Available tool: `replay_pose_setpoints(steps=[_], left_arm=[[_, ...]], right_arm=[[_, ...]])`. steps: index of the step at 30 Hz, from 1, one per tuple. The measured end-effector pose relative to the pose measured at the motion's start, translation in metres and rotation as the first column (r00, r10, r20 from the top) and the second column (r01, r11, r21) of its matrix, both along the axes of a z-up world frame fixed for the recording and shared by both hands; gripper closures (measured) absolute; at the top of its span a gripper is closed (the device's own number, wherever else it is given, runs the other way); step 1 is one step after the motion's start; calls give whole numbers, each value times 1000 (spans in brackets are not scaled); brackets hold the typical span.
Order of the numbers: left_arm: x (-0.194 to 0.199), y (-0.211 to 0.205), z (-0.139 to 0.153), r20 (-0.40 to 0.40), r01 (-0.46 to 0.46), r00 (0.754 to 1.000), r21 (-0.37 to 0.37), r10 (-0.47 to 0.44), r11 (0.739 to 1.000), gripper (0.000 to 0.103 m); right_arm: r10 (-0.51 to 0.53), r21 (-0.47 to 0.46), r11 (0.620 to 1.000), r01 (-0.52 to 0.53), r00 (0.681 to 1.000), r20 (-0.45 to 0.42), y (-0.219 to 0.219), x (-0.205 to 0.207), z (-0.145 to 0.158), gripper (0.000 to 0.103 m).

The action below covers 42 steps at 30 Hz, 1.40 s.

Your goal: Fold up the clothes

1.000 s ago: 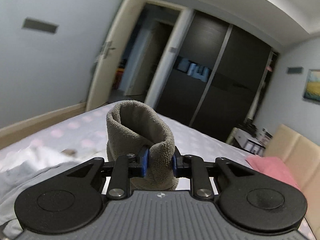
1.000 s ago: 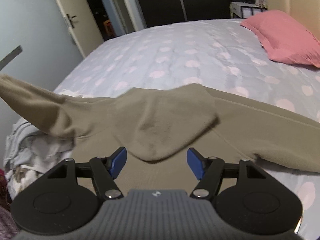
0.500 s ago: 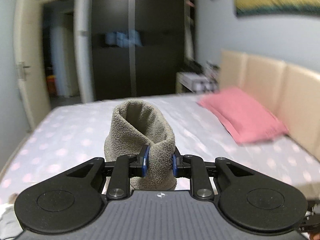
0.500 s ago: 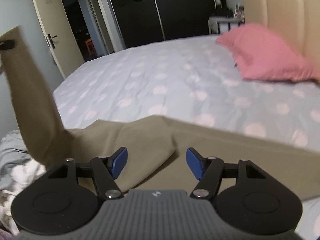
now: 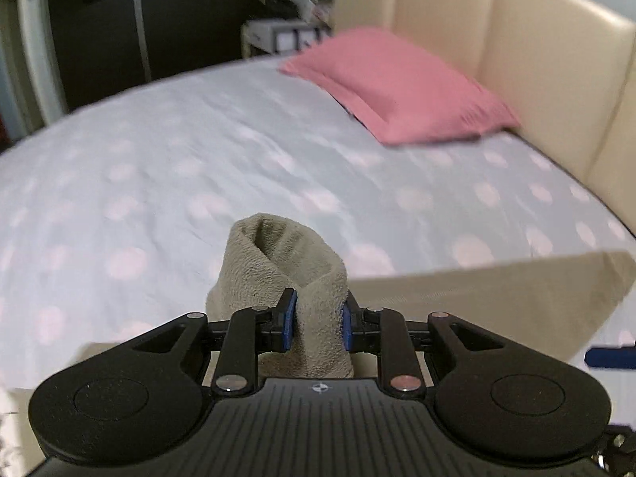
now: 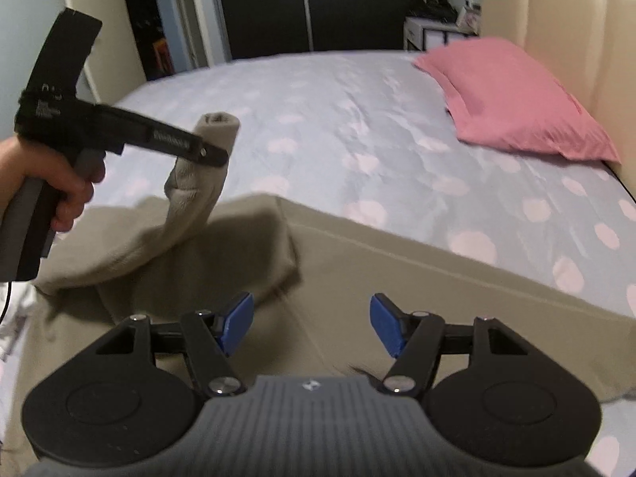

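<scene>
Garment [image 6: 397, 278] on bed [image 6: 338, 119] near edge; pillow [image 6: 516, 103] against headboard [image 6: 556, 20].

Both wrist views look down across the bed [image 5: 198, 151] toward the pillow [image 6: 512, 99].

A taupe fleece garment [image 6: 357, 278] was spread flat across the near part of the bed [image 6: 318, 119]. One sleeve [image 6: 194, 194] was lifted off it in an arch, its cuff [image 5: 286, 262] bunched and pinched between the left gripper [image 5: 316, 324] fingers.

A home bedroom: a bed [image 6: 357, 127] with pink pillow [image 6: 512, 99], padded headboard [image 6: 556, 12] and dark wardrobe [image 6: 318, 4]
</scene>
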State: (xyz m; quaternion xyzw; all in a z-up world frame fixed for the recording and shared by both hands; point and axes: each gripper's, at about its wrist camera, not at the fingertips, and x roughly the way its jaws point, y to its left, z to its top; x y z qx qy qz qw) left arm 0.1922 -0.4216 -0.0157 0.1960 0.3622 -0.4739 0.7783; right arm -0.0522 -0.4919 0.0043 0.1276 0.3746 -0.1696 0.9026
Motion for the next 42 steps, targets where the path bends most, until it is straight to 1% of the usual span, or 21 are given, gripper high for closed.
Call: replay_pose_setpoints(steps=[2, 4, 6, 8, 10, 13, 17, 21, 24, 26, 28, 31, 35, 36, 38, 39, 40, 42], left_arm=[[-1, -8, -16, -54, 21, 998, 16, -20, 1000, 78], [-5, -12, -20, -79, 25, 997, 21, -23, 999, 73], [-5, -10, -18, -96, 43, 994, 6, -42, 999, 69], [-6, -2, -13, -109, 65, 992, -15, -66, 998, 55], [-6, 7, -7, -117, 90, 989, -39, -94, 995, 49], [-8, 21, 6, -95, 105, 990, -41, -109, 994, 48], [-5, 52, 19, -55, 76, 995, -32, -78, 997, 47], [2, 105, 28, -4, 16, 1000, -31, -16, 999, 47], [8, 151, 32, 23, -53, 998, -27, 53, 998, 47], [12, 178, 32, 38, -87, 996, -11, 87, 996, 49], [12, 202, 31, 67, -109, 992, 14, 108, 994, 50], [12, 234, 33, 94, -156, 984, 24, 153, 988, 50], [9, 270, 30, 77, -213, 974, 2, 212, 977, 50], [9, 274, 28, 69, -222, 973, 7, 221, 975, 50], [8, 278, 26, 65, -236, 970, 27, 234, 971, 50], [8, 279, 26, 68, -239, 969, 30, 237, 971, 50], [6, 281, 26, 68, -232, 971, 20, 230, 972, 50], [5, 284, 26, 59, -227, 972, 2, 227, 974, 50]], right_arm=[[-14, 11, 1000, 14, 1000, -26, -6, 1, -8, 35], [-20, 28, 999, 21, 999, -37, -10, 0, -13, 35], [-25, 36, 999, 26, 999, -35, -13, -1, -14, 35], [-30, 33, 999, 31, 999, -36, -14, -2, -14, 35], [-37, 31, 999, 38, 999, -36, -15, -3, -14, 34], [-47, 25, 999, 49, 998, -41, -16, -3, -15, 34], [-53, 0, 999, 53, 997, -49, -15, -6, -16, 34], [-80, -5, 997, 80, 995, -51, -25, -15, -19, 34], [-149, 16, 989, 150, 986, -71, -43, -27, -27, 34], [-202, 19, 979, 204, 976, -78, -58, -39, -33, 35], [-254, 24, 966, 257, 964, -83, -74, -52, -39, 35], [-338, 49, 938, 342, 938, -73, -99, -75, -44, 35], [-446, 62, 892, 447, 894, -34, -131, -109, -45, 35], [-474, 74, 877, 474, 880, -23, -139, -120, -46, 35], [-530, 100, 844, 527, 848, -2, -156, -141, -47, 35], [-563, 115, 821, 559, 826, 8, -166, -151, -49, 35], [-597, 130, 797, 590, 802, 16, -176, -162, -52, 35], [-667, 158, 737, 657, 744, 19, -198, -183, -61, 35]])
